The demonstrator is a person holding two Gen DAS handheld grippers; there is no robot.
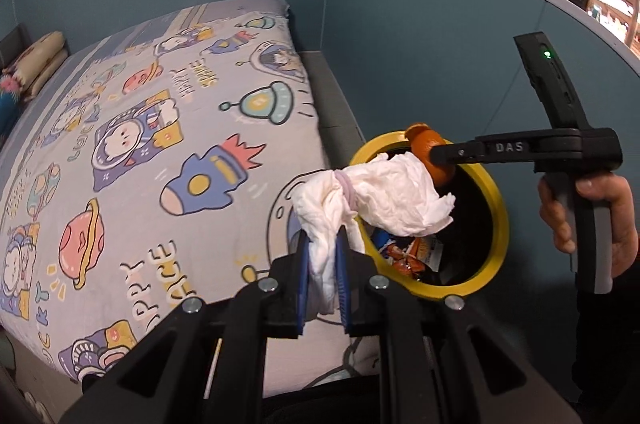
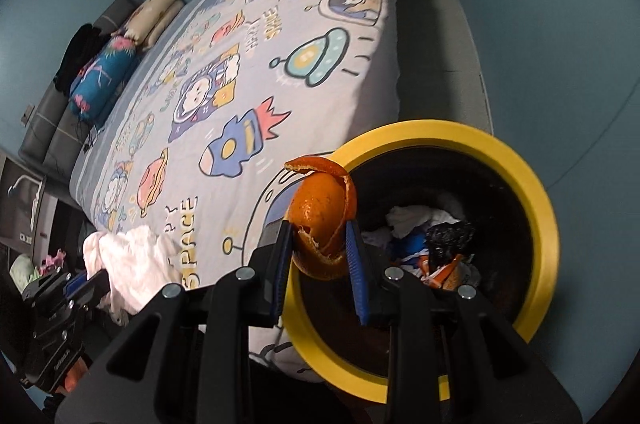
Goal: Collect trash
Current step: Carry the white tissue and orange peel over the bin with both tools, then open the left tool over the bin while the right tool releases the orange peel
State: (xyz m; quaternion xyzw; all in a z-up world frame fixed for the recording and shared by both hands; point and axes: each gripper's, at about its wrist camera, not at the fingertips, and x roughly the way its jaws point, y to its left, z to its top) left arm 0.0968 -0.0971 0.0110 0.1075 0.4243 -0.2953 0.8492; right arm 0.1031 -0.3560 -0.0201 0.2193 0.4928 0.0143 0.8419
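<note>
Right wrist view: the right tool [image 2: 320, 248] pinches an orange peel [image 2: 324, 220] over the near rim of the yellow bin [image 2: 536, 200], its mouth lying just ahead. The left tool [image 1: 322, 264] pinches a crumpled tissue [image 1: 384, 200] at the bin's bed-side rim.

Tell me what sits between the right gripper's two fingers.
An orange peel, curled and torn at the edges, is pinched between the right gripper's blue pads at the yellow-rimmed bin. The right wrist view shows it best.
</note>
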